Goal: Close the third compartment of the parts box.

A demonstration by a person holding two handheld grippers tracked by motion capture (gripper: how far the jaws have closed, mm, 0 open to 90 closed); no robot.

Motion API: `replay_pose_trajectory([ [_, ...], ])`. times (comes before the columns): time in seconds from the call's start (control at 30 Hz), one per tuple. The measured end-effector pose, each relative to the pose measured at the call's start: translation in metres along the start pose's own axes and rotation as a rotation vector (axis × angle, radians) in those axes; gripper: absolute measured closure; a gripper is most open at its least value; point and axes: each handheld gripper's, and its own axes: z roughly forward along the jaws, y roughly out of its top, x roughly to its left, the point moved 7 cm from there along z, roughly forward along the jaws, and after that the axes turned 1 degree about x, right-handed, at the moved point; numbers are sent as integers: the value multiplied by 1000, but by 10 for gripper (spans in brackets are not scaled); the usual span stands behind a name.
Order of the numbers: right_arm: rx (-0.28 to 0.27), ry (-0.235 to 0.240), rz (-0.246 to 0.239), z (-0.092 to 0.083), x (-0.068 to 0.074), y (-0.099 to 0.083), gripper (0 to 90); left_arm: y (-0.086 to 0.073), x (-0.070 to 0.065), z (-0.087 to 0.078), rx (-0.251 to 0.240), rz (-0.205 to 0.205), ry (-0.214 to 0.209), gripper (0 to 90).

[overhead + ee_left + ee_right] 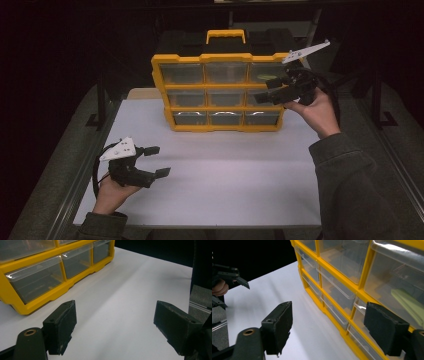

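Nine clear drawers in a yellow organizer (220, 92), three rows of three, and that's what my right claw (267, 90) is up against. The organizer stands upright at the far middle of the white table (215, 175), yellow handle (226, 35) on top. My right claw hangs in front of the right-hand column, about level with the middle row, jaws spread wide with nothing between them and not touching a drawer front as far as I can tell. From its own camera the nearest drawer has something pale green (409, 305) lying inside. My left claw (159, 161) sits low over the near left part of the table, well apart from the organizer, jaws also spread and empty, just bare table beneath them.
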Motion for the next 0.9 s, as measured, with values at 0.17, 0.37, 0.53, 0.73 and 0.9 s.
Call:
replay_pose_trajectory([
  [0.17, -9, -12, 0, 2, 4, -6, 172, 0, 1, -1, 0, -5, 3, 173],
  [0.37, -26, -32, -5, 3, 8, -16, 141, 0, 1, -2, -1, -9, 8, 167],
  [0.53, -28, -34, -4, 8, 11, -26, 138, 0, 1, -1, 0, -12, 13, 166],
  [0.73, -24, -33, 7, 12, 12, -37, 138, -1, 2, 0, 3, -8, 16, 162],
  [0.9, -26, -29, 6, 14, 15, -44, 138, -1, 2, 1, 4, -16, 19, 162],
])
